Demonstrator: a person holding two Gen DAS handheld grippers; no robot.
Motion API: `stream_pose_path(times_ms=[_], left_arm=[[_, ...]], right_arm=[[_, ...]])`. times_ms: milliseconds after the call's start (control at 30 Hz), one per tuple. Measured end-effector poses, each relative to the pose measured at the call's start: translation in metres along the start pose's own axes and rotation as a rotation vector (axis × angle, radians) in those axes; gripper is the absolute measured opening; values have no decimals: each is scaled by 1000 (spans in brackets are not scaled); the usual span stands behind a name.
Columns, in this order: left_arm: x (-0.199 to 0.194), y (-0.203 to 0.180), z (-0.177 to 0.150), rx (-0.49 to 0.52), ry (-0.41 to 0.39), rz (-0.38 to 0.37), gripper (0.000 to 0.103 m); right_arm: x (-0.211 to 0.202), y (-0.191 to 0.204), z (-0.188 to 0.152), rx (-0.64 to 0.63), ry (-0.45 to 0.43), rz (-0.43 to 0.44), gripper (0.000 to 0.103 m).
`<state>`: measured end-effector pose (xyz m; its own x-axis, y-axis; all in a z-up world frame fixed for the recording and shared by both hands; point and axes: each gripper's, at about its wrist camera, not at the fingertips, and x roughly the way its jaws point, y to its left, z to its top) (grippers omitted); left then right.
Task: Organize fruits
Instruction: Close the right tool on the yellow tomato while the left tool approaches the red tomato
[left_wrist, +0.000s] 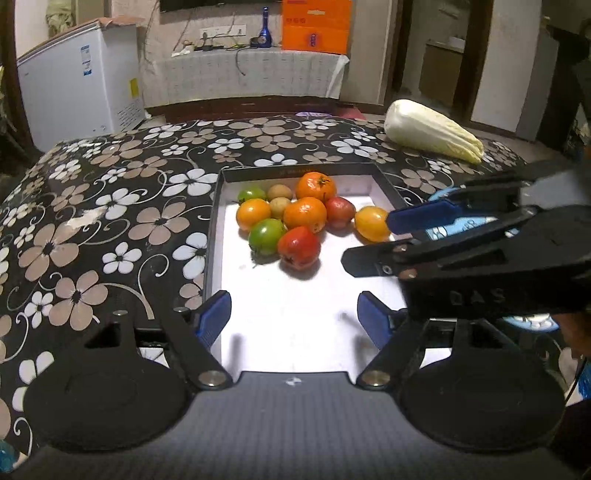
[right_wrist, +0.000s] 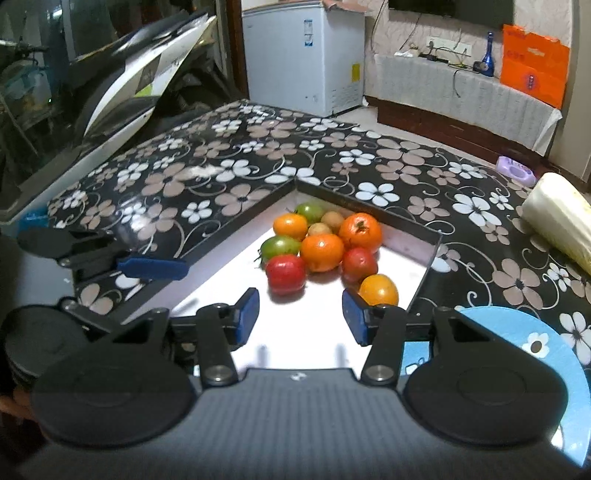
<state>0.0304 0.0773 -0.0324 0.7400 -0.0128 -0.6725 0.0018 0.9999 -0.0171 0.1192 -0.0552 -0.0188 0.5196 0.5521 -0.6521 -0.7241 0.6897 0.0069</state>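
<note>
Looking along the left gripper (left_wrist: 293, 319) in the left wrist view: blue pads (left_wrist: 214, 317) spread wide, nothing between them, hovering over the bare white floor of a shallow box (left_wrist: 295, 171) on a flowered table (left_wrist: 110, 206). Fruits (left_wrist: 299, 218) clustered at the far end of the box: orange, green, red and small tan ones, touching each other. Right gripper (left_wrist: 376, 240) reaching in from the right, its tips just beside a yellow-orange fruit (left_wrist: 371, 223). Cabbage (left_wrist: 432, 131) lying well apart at the table's far right.

Looking along the right gripper (right_wrist: 299, 317) in the right wrist view: jaws partly apart, gripping nothing, empty white floor between them. Right pad (right_wrist: 354, 319) just beside the same yellow-orange fruit (right_wrist: 378, 290), contact unclear. Left gripper (right_wrist: 151, 267) at far left over the box edge. Blue plate (right_wrist: 517, 328) near the right corner.
</note>
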Motion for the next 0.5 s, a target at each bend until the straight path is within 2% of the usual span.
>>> stream_pose_path(times_ms=[200, 367, 433, 500], left_arm=[[5, -2, 2, -1, 3, 12, 79], [12, -8, 9, 16, -1, 21, 79], [14, -7, 12, -2, 1, 11, 79], [16, -5, 16, -26, 8, -4, 79]], right_arm=[[5, -10, 4, 27, -28, -90, 51], [26, -17, 8, -22, 5, -163, 51], [32, -18, 9, -35, 23, -166, 44], [39, -15, 10, -75, 38, -183, 46]])
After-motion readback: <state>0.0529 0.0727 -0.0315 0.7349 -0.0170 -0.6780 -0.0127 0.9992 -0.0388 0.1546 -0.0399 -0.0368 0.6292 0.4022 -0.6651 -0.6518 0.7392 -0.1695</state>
